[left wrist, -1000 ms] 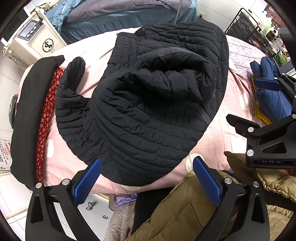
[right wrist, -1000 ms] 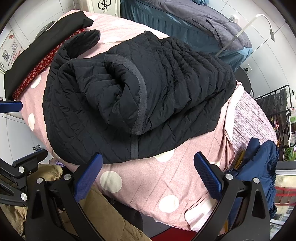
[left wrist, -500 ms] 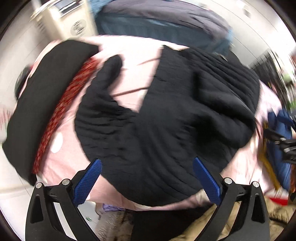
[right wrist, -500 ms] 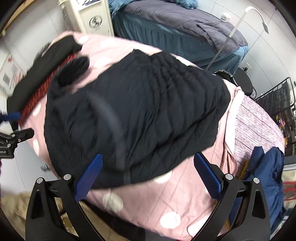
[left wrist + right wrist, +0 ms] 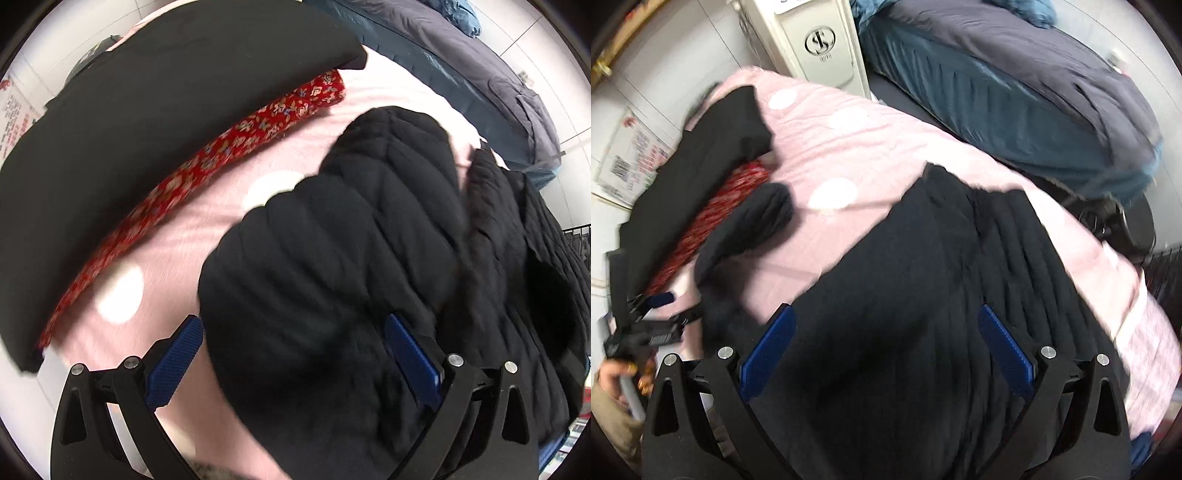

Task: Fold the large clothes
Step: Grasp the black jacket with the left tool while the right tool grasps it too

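Pink polka-dot bed cover (image 5: 871, 147) spread wide. Black quilted jacket (image 5: 351, 277) heaped across near half, sleeve (image 5: 753, 225) trailing toward left edge. Folded black cloth (image 5: 147, 122) over red floral fabric (image 5: 207, 162) along left edge. Left tool (image 5: 293, 360) spread over jacket; right tool (image 5: 884, 349) spread likewise, pinching nothing.

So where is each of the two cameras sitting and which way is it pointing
Left wrist: on the left tongs, low over the black quilted jacket, facing its sleeve, a red floral cloth and folded black garment; only its open blue pads show.
Right wrist: on the right tongs, over the jacket's body, facing a blue-covered bed; its pads, the left tongs and a hand show.
Shared: jacket, pink dotted cover, red cloth, black garment.
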{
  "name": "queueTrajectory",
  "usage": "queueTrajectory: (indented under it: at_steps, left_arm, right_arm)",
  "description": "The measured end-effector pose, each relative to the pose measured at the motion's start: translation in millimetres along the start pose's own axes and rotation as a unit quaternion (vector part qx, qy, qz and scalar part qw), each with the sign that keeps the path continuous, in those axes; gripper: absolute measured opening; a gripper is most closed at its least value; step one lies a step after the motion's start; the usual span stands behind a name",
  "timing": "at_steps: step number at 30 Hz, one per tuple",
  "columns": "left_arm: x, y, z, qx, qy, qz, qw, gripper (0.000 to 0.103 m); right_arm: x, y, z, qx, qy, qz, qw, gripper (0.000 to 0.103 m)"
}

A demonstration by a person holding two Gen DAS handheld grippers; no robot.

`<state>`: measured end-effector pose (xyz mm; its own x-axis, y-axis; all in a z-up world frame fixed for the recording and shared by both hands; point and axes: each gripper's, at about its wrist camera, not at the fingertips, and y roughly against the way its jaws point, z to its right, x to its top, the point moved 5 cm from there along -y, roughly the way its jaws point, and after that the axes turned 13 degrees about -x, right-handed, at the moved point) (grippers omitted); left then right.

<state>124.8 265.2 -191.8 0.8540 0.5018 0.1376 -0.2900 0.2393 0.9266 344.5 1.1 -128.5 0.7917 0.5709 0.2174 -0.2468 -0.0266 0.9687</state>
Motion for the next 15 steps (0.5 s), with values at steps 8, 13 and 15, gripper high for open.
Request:
queueTrajectory:
  at_steps: [8, 13, 15]
  left_arm:
    - [-7, -53, 11, -0.048, -0.03, -0.041, 0.9975, 0.08]
    - [-23, -63, 31, -0.007, -0.087, -0.057, 0.9945, 0.035]
    - [-26, -57, 45, -0.014, -0.101, -0.055, 0.9933, 0.011]
  right_arm:
    - [21, -156, -25, -0.036, -0.04, -0.137, 0.989, 0.081]
    - [-4, -129, -41, -0.031, 0.008, -0.055, 0.998, 0.018]
    - [-15, -103, -32, -0.018, -0.004, -0.028, 0.999, 0.014]
